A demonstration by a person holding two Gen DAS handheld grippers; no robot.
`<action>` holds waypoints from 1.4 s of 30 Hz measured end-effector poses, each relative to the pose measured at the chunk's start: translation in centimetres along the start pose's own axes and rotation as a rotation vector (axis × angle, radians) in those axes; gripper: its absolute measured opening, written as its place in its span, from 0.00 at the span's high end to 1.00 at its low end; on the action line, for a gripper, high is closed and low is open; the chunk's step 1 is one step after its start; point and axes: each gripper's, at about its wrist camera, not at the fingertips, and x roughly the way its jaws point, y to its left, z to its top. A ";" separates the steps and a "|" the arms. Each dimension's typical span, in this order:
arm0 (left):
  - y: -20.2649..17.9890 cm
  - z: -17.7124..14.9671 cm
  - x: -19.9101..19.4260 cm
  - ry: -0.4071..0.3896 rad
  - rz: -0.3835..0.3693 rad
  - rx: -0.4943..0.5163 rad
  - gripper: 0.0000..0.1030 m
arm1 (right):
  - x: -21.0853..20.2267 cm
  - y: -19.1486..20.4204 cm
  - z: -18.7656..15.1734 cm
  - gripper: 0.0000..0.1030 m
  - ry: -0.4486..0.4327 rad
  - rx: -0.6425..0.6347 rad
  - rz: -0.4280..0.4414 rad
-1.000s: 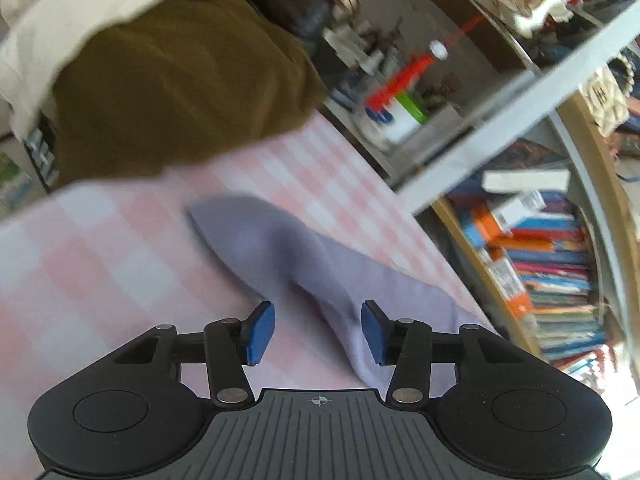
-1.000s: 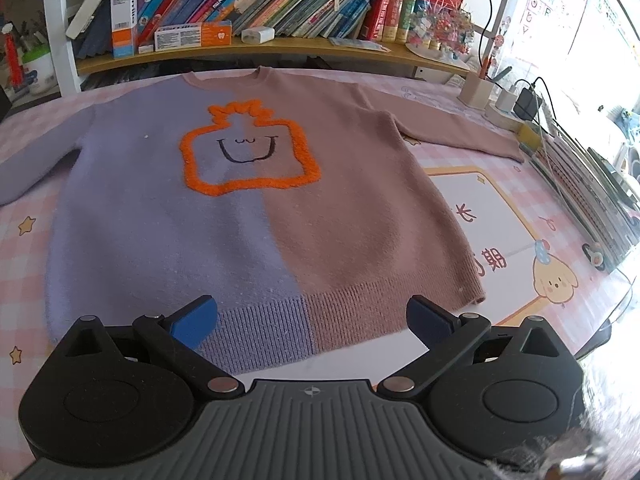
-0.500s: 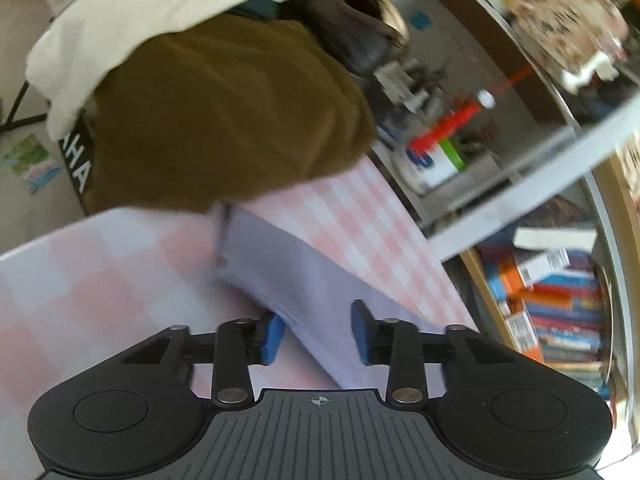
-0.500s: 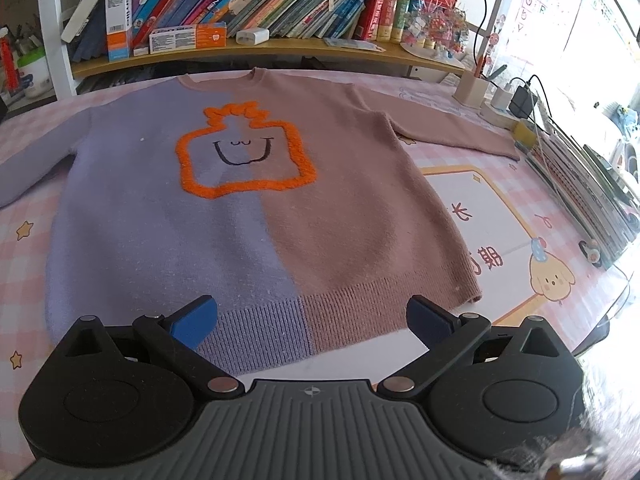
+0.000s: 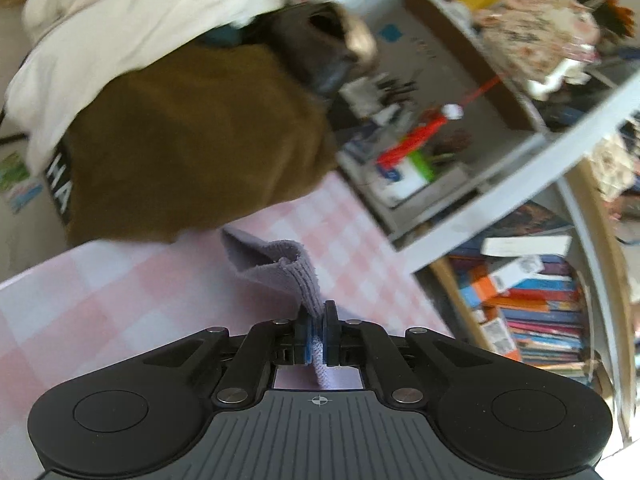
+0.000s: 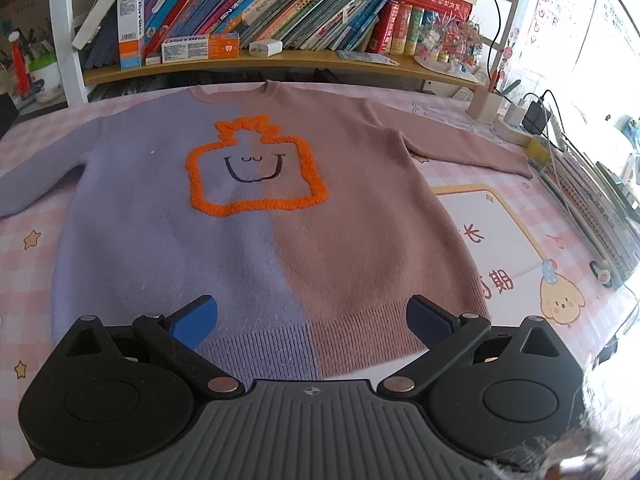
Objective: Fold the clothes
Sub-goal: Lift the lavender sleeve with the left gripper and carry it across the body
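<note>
The left wrist view is smeared with blur; the brown garment (image 5: 192,144) and white cloth (image 5: 132,12) heaped beyond the jaws show no clear outline, and the shelf clutter to their right is unreadable. The sweater's lilac sleeve (image 5: 280,268) is cut off under the left gripper (image 5: 316,334), so its run back to the body is hidden. Bare pink checked tablecloth (image 5: 100,304) lies left of those jaws. The left gripper is clenched on the sleeve cuff, pads pressing the knit. The right gripper (image 6: 312,320) hangs with jaws spread wide over the hem of the sweater (image 6: 280,240), which lies flat ahead of it, gripping nothing.
</note>
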 end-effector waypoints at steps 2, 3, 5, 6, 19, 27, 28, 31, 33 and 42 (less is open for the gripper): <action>-1.3 0.0 -0.5 -0.013 -0.026 0.029 0.97 | 0.3 -0.2 0.1 0.01 -0.002 -0.003 0.016; -1.9 -0.1 -0.8 -0.021 -0.037 0.041 0.97 | 0.5 -0.4 0.2 0.01 -0.004 -0.007 0.026; -3.2 -0.3 -1.5 -0.036 -0.060 0.064 0.97 | 0.9 -0.7 0.4 0.01 -0.007 -0.015 0.047; -3.9 -0.4 -1.8 -0.045 -0.071 0.075 0.97 | 1.2 -1.0 0.6 0.01 -0.010 -0.018 0.057; -14.7 -6.6 -4.2 -0.149 -0.102 0.196 0.97 | 5.6 -8.7 4.1 0.01 -0.078 -0.099 0.228; -22.5 -11.3 -3.0 -0.179 -0.095 0.288 0.97 | 8.2 -14.2 5.4 0.01 -0.078 -0.119 0.314; -23.3 -11.9 -2.8 -0.175 -0.093 0.303 0.97 | 8.5 -14.7 5.5 0.01 -0.074 -0.119 0.326; -25.8 -14.0 -1.6 -0.156 -0.091 0.355 0.97 | 9.1 -15.9 5.6 0.01 -0.063 -0.124 0.358; -27.4 -15.5 -0.4 -0.140 -0.088 0.388 0.97 | 9.5 -16.6 5.7 0.01 -0.058 -0.125 0.372; -32.7 -22.8 6.1 -0.034 -0.035 0.591 0.97 | 10.7 -19.9 5.7 0.01 -0.044 -0.101 0.376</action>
